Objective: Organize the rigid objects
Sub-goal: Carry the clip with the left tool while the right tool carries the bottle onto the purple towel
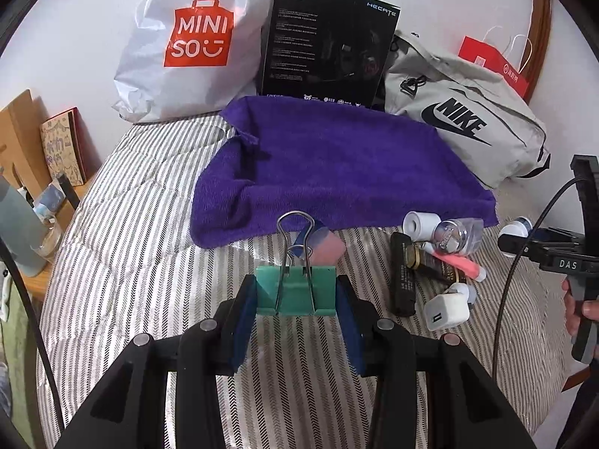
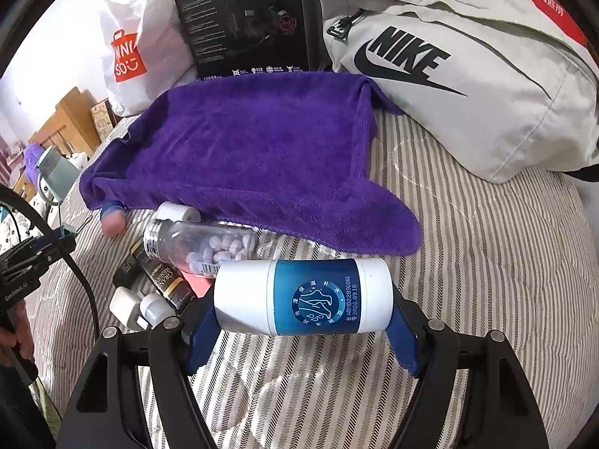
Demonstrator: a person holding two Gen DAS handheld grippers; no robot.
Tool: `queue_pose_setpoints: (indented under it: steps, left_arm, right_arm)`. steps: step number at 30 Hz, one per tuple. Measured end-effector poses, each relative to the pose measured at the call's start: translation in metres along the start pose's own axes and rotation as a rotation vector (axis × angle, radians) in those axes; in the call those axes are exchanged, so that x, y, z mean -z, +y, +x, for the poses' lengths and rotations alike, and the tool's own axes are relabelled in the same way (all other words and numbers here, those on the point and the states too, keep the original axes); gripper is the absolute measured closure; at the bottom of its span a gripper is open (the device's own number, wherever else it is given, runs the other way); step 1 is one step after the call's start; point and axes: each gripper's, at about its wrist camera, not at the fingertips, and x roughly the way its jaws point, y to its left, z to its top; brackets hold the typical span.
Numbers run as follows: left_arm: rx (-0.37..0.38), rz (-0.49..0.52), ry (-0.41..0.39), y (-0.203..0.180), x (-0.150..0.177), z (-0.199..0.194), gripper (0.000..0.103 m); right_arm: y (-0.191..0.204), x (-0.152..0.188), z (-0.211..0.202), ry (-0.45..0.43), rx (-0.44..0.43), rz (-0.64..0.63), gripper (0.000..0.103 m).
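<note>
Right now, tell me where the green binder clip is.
The green binder clip sits clamped in the left tongs, low centre in the left wrist view, above the striped bedding just before the purple towel.

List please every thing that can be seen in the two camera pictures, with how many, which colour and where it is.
binder clip: 1, green, between the left gripper's fingers
bottle: 1, white with blue label, lying crosswise in the right gripper
towel: 1, purple, mid-bed
pill bottle: 1, clear, at the towel's front edge
charger plug: 1, white, front of the small pile
shopping bag: 1, white and orange, behind the towel
box: 1, black, beside the shopping bag
sling bag: 1, grey, right of the box
bedcover: 1, striped grey-white, under everything
left gripper: 1, black, blue pads
right gripper: 1, black, blue pads
</note>
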Motion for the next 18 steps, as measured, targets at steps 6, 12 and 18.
queue_pose_setpoints:
  steps: [6,12,18]
  left_arm:
    - [0.019,-0.001,-0.025,0.0,-0.01,-0.012,0.064]
    - [0.013,0.022,-0.051,-0.007,-0.034,-0.017,0.064]
    - [0.027,0.036,-0.066,-0.01,-0.072,-0.007,0.063]
  right_arm:
    - [0.002,-0.007,-0.002,-0.005,-0.01,-0.006,0.027]
    - [0.005,-0.026,-0.008,-0.029,-0.02,-0.015,0.027]
    - [0.003,-0.055,-0.011,-0.065,-0.029,-0.014,0.027]
